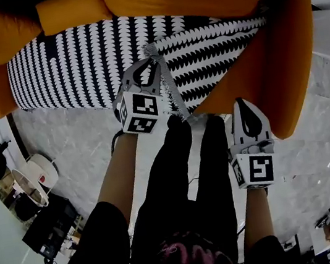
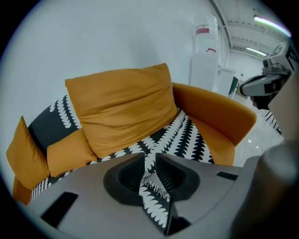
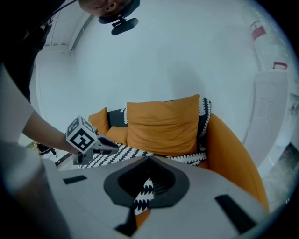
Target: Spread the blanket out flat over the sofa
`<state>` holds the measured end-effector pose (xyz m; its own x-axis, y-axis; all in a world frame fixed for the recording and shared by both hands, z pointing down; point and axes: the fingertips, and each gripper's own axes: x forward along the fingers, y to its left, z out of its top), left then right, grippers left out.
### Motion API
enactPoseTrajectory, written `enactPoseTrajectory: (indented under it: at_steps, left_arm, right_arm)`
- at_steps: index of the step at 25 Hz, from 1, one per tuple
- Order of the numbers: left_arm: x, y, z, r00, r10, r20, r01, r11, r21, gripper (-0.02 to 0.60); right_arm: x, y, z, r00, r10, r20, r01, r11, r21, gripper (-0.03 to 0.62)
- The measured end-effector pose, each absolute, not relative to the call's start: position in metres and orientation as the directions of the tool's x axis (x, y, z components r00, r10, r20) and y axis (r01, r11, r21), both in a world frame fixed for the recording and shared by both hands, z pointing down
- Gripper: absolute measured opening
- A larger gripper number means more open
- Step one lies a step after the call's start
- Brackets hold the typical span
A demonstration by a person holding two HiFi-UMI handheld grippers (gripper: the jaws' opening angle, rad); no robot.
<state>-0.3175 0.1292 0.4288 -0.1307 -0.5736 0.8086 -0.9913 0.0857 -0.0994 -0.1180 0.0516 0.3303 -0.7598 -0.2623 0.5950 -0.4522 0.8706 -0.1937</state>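
Blanket (image 1: 78,61) on sofa (image 1: 279,65). Left hand-held gripper (image 1: 150,52), 12 o'clock: slightly apart around blanket edge. Right hand-held gripper (image 1: 242,101), 3 o'clock: clamped on blanket.

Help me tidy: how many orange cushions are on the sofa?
3: large cushion in the middle, small cushion beside it, end cushion at the sofa's left end. Others may be hidden.

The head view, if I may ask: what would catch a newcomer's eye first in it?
The orange sofa fills the top of the view, with a bold black-and-white blanket draped across its seat. Nearer the camera, the left tool and the right tool, each bearing a marker cube, have the blanket's front edge between their jaws.
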Motion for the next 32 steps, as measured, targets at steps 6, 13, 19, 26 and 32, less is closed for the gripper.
enactPoseTrajectory:
  at_steps: [6,13,19,26,32]
  left_arm:
    - [-0.321,0.11,0.466,-0.084,-0.494,0.866,-0.993,-0.027,-0.112,0.117]
    - [-0.347,0.109,0.518,-0.043,-0.377,0.925,-0.986,-0.135,-0.101,0.146]
    - [-0.371,0.118,0.552,-0.007,-0.314,0.949,-0.985,-0.159,-0.06,0.146]
    - [-0.364,0.122,0.625,0.046,-0.253,0.966,-0.986,-0.166,0.003,0.146]
    - [-0.312,0.117,0.594,0.078,-0.263,0.962,-0.988,-0.146,0.04,0.063]
  right_arm:
    - [-0.097,0.038,0.339,-0.755,-0.256,0.604,-0.454,0.869,-0.198,0.02]
    - [-0.091,0.04,0.353,-0.741,-0.253,0.622,-0.486,0.842,-0.236,0.02]
    - [-0.101,0.059,0.372,-0.721,-0.237,0.651,-0.486,0.843,-0.231,0.02]
    - [-0.088,0.066,0.438,-0.695,-0.219,0.685,-0.507,0.825,-0.25,0.02]
    - [-0.043,0.068,0.407,-0.692,-0.232,0.683,-0.512,0.825,-0.239,0.02]
